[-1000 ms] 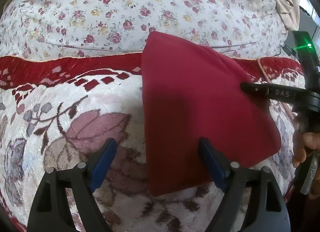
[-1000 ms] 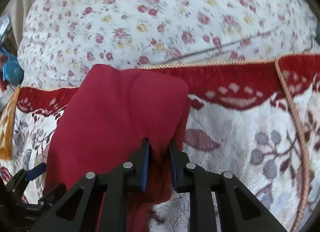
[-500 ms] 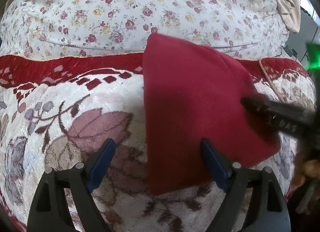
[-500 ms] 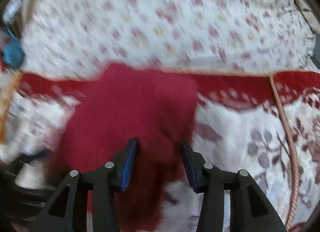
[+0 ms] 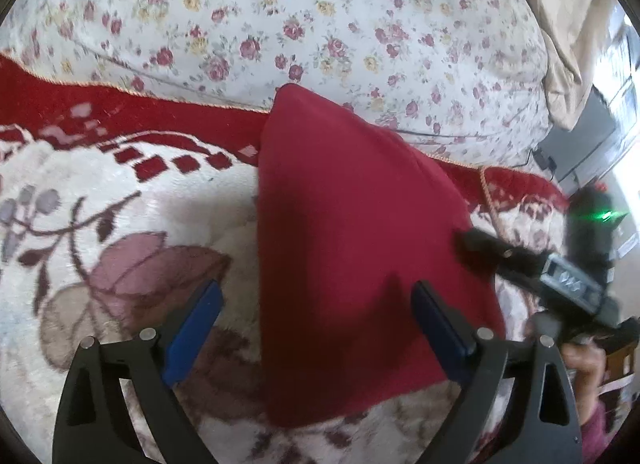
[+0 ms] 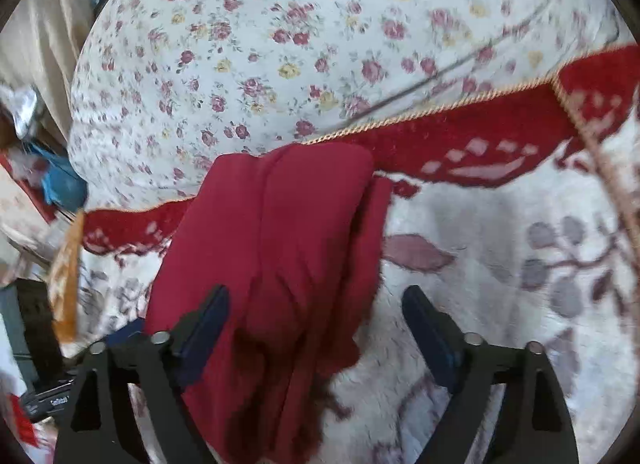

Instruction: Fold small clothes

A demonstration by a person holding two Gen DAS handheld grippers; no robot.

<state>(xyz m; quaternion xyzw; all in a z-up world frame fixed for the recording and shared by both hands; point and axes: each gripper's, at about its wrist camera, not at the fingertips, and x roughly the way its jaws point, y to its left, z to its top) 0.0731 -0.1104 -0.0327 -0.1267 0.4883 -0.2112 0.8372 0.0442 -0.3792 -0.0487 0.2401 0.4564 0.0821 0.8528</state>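
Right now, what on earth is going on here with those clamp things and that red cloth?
A person is folding a small dark red garment on a plush patterned blanket with a handheld two-finger gripper in each hand. The right gripper is opening, and the folded cloth lies loose between its fingers. The left gripper is opening too, straddling the garment's near edge without pinching it. Neither grips anything.

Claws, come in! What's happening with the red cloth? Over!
Both claws, left and right, opening, gripping nothing. Red cloth folded on the blanket. Nothing blocking.
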